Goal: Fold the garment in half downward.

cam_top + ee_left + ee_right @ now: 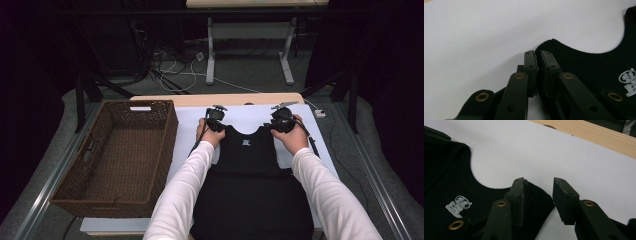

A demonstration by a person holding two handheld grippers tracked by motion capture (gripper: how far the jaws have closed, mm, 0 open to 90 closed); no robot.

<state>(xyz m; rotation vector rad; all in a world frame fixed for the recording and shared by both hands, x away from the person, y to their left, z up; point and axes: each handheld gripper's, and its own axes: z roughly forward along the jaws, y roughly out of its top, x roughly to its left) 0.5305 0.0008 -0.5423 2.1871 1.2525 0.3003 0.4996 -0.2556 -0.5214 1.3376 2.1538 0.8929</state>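
A black sleeveless top (247, 170) lies flat on a white sheet (250, 116), neckline away from the person. My left gripper (216, 120) sits at the top's left shoulder strap (551, 46); its jaws (538, 53) stand almost together, with the strap's edge pinched between them. My right gripper (281, 120) is at the right shoulder strap (536, 195). Its jaws (540, 182) stand apart with the strap's end between them, one finger (517, 191) resting on the cloth, the other over the sheet. A white printed label (459, 206) marks the inside of the neck.
A brown woven basket (170, 135) stands at the left of the table, with nothing in it. The wooden table edge (599, 135) runs just beyond the sheet. On the floor behind stand table legs (211, 50), among loose cables.
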